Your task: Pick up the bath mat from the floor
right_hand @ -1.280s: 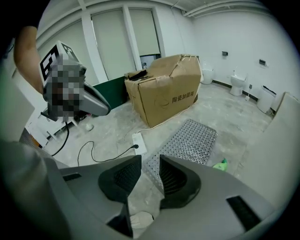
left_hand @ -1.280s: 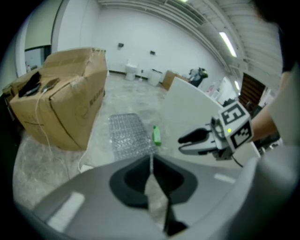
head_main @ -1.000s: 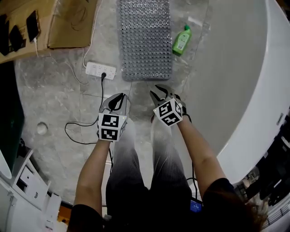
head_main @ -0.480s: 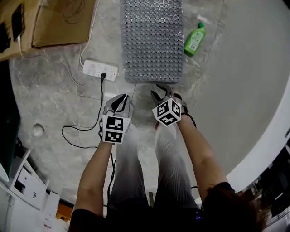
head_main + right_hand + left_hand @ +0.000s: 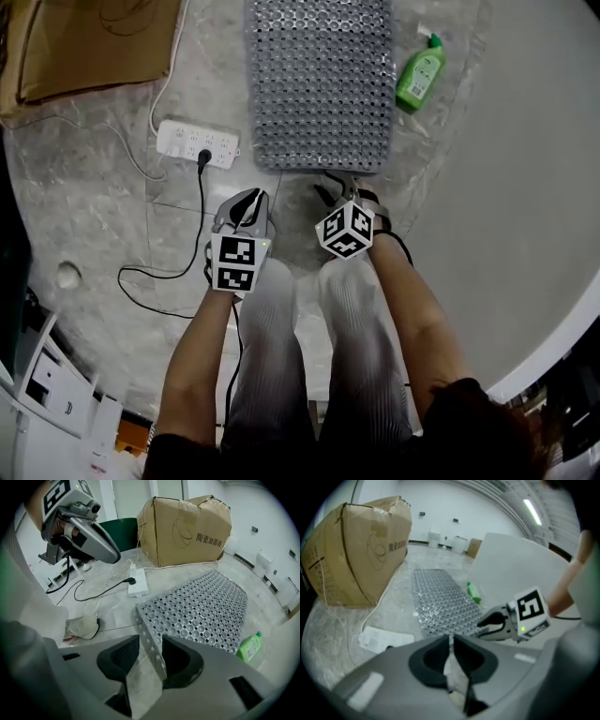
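The mat (image 5: 322, 84) is laid flat on the floor (image 5: 103, 216), long axis running straight away from the person. Its near short edge is just ahead of the right gripper (image 5: 339, 184), nearer than the left gripper (image 5: 251, 197). The right jaws have just been opening and are spread wide, mat corner framed between them but unpinched; the left jaws are closed on nothing.

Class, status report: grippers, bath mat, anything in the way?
Left gripper shut, empty. Right gripper just opened wider, near edge of bath mat in its gap, ungripped. Mat lying on floor. Green bottle, power strip beside it, not on it.
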The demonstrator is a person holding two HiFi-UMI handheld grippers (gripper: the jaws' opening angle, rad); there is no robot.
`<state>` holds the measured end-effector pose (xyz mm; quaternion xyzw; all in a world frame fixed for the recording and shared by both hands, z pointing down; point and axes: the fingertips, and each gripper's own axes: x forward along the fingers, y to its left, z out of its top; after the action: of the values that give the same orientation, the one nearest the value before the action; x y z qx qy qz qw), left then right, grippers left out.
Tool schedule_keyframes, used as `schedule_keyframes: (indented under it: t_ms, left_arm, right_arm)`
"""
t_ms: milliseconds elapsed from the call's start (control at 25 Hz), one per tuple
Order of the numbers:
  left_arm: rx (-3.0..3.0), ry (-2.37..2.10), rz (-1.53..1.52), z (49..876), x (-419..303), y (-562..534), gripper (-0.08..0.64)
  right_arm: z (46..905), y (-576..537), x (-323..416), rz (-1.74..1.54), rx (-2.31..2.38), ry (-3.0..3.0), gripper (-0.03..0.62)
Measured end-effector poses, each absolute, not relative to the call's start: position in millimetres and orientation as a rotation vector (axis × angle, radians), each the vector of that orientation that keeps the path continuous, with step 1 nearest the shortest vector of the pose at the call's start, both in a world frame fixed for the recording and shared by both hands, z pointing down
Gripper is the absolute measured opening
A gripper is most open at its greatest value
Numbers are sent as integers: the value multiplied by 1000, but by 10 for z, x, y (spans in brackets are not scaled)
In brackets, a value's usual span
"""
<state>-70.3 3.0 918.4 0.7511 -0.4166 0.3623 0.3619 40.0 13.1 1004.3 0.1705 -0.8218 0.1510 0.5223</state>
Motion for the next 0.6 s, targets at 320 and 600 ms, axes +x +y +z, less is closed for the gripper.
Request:
schedule_keyframes:
  t_ms: [320, 600]
  left_arm:
    - [1968, -1081, 940, 9628, -707, -37, 34]
    - [1980, -1082, 952, 9883, -708, -87, 35]
  right_arm:
    - [10556, 164, 353, 295, 349, -1958, 141]
    - [10859, 140, 354, 229, 312, -1939, 143]
